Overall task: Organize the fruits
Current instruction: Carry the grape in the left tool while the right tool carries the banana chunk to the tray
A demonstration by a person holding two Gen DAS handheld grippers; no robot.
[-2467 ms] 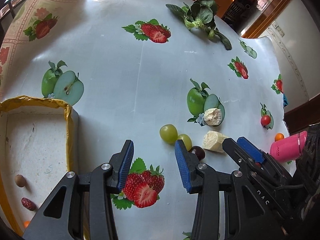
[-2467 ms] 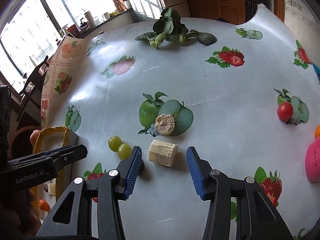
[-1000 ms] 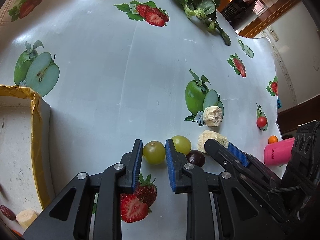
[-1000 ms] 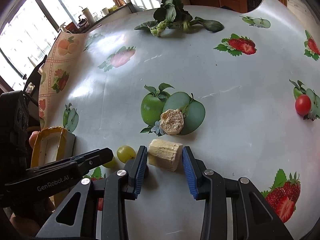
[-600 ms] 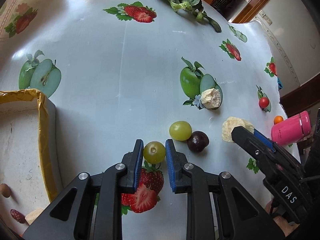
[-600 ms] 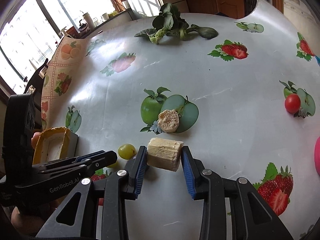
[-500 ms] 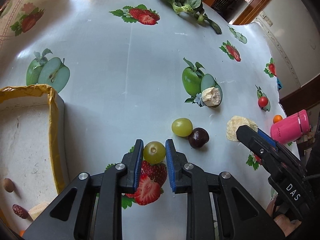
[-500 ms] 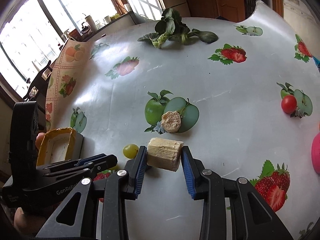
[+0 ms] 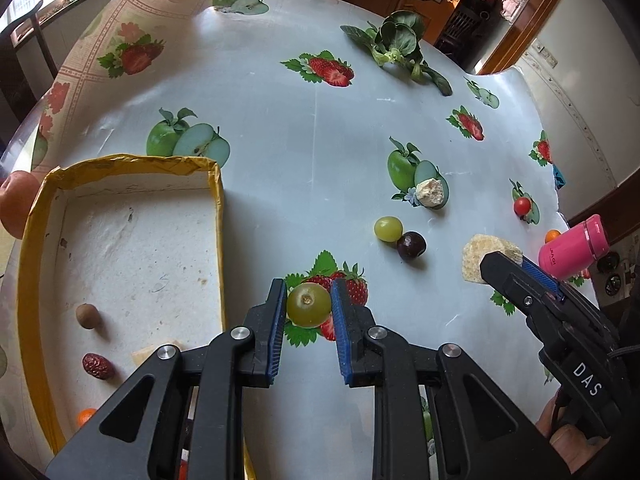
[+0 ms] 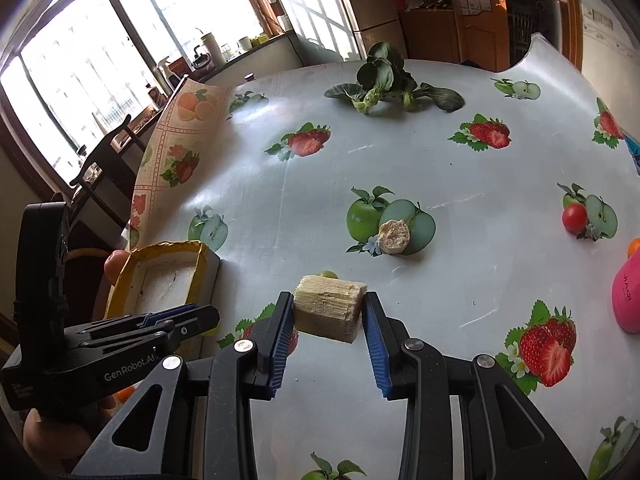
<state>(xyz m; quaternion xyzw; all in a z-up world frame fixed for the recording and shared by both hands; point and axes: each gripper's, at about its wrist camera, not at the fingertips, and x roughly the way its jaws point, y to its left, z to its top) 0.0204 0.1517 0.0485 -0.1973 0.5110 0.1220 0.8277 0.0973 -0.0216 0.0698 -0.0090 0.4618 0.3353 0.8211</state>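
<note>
Left gripper (image 9: 308,312) is pinching a green grape (image 9: 308,305) beside the tray (image 9: 218,200), right gripper (image 10: 325,320) is clamping a banana chunk (image 10: 329,312) above the table, both probably soft, easily bruised.

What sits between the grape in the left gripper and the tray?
Nothing solid. In the left wrist view only bare tablecloth separates the held grape in the left gripper from the tray.

Green grape (image 9: 308,305), pale-yellow banana piece (image 10: 329,313), fruit-printed tablecloth (image 9: 280,152).
</note>
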